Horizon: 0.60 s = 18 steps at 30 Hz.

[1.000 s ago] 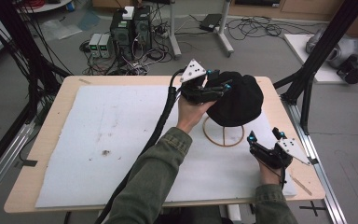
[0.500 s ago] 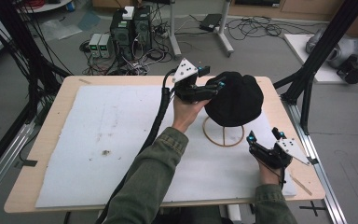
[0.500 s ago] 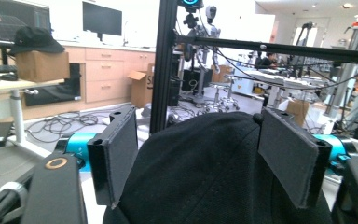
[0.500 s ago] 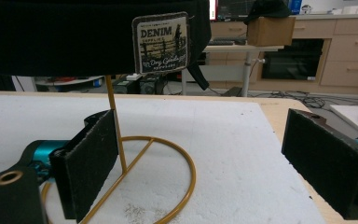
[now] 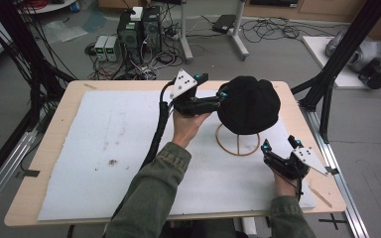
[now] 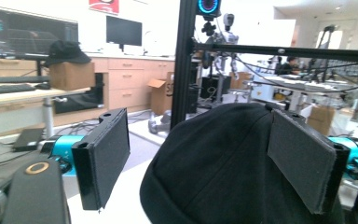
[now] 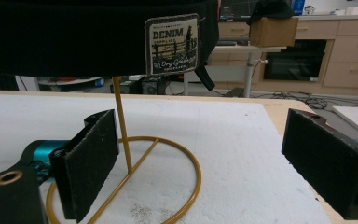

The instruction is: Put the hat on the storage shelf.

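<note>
A black knit beanie [image 5: 250,104] sits on a gold wire stand [image 5: 238,144] at the table's right middle. My left gripper [image 5: 222,97] is level at the beanie's left side. Its jaws have just been opening and now stand open. In the left gripper view the beanie [image 6: 214,172] bulges between the pads; the right pad [image 6: 303,158] lies over its edge and the left pad [image 6: 105,158] stands apart. My right gripper [image 5: 278,144] rests open on the mat, to the right of the stand's ring. From the right gripper view its jaws frame the stand's post [image 7: 123,126] under the beanie's label patch [image 7: 172,44].
A white foam mat [image 5: 104,148] covers most of the wooden table [image 5: 64,104]. Black frame posts [image 5: 327,84] stand by the right edge. Cables and computer boxes [image 5: 139,29] lie on the floor beyond the far edge.
The left gripper has let go of the beanie's left side, its jaws have spread, and the hand has drawn back to the left. The right gripper has not moved.
</note>
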{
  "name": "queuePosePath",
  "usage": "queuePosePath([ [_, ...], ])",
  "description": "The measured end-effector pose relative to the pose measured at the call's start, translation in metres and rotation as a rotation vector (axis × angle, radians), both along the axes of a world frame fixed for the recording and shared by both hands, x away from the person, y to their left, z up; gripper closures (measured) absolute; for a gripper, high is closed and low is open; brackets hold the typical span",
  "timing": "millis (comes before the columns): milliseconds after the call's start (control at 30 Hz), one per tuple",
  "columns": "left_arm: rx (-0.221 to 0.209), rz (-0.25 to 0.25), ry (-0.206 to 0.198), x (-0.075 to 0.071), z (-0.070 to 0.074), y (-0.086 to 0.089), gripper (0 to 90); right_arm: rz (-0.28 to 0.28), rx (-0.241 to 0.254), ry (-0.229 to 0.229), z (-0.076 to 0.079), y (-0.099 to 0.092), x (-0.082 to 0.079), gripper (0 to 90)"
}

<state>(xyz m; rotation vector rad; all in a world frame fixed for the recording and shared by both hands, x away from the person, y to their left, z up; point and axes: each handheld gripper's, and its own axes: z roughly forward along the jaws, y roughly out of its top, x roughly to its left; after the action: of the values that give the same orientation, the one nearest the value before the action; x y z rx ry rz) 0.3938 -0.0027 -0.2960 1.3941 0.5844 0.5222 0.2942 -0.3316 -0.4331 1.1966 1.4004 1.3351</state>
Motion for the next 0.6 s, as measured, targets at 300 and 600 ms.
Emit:
queuePosePath([
  [300,-0.002,0.025,0.016,-0.014,-0.023,0.021,20.2,0.005,-0.014,0.006,-0.001,0.001,0.002,10.2],
  [600,-0.016,0.061,0.038,-0.021,-0.042,0.041,19.6,0.019,-0.024,0.011,-0.002,0.005,0.004,10.2],
])
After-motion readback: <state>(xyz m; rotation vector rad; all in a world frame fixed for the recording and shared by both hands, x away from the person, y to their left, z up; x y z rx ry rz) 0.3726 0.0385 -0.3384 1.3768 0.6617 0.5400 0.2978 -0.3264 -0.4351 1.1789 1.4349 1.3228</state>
